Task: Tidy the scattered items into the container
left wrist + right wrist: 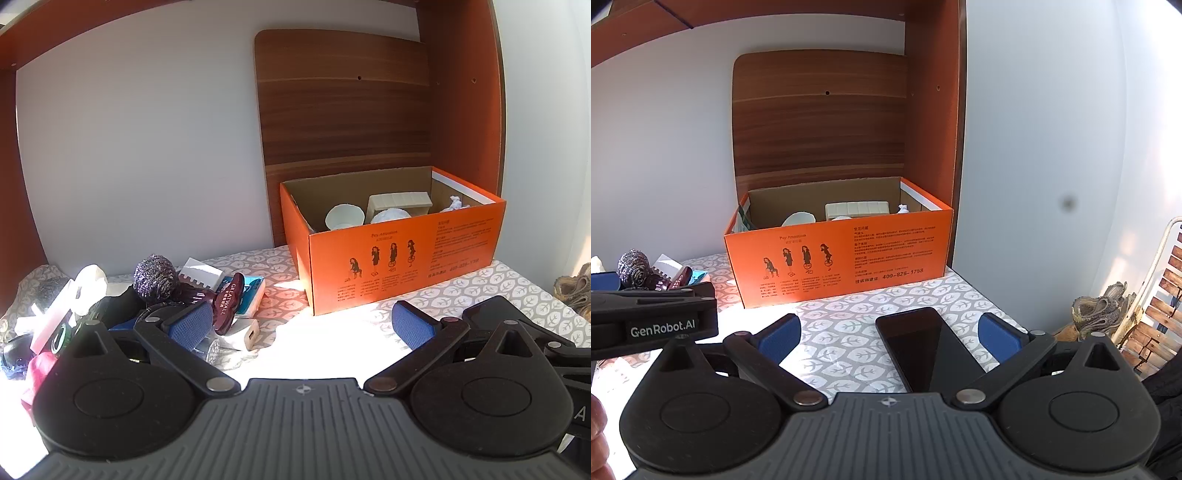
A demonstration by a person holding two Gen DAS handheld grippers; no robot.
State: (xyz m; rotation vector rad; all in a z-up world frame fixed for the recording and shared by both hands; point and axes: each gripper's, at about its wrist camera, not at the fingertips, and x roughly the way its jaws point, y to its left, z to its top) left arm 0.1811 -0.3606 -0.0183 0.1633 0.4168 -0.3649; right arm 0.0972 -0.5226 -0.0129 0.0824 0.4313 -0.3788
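An open orange cardboard box (399, 258) (842, 258) stands at the back of the table against a wooden panel. Inside lie a white cup (343, 217), a cream plastic piece (400, 201) and crumpled white paper (456, 204). A heap of scattered items sits at the left: a steel wool ball (155, 277) (633, 266), a dark red hair clip (231, 302), a teal tissue pack (251, 295), a white charger (247, 334). My left gripper (303, 325) is open over bare cloth, right of the heap. My right gripper (888, 338) is open, with a black phone (919, 347) lying between its fingers.
A grey leaf-patterned cloth (834, 332) covers the table. Orange-brown shelf walls (469, 96) enclose the back and right. The other gripper's black body (653, 321) crosses the left of the right wrist view. Past the table's right edge stand a wooden rack (1160, 306) and a rope bundle (1100, 306).
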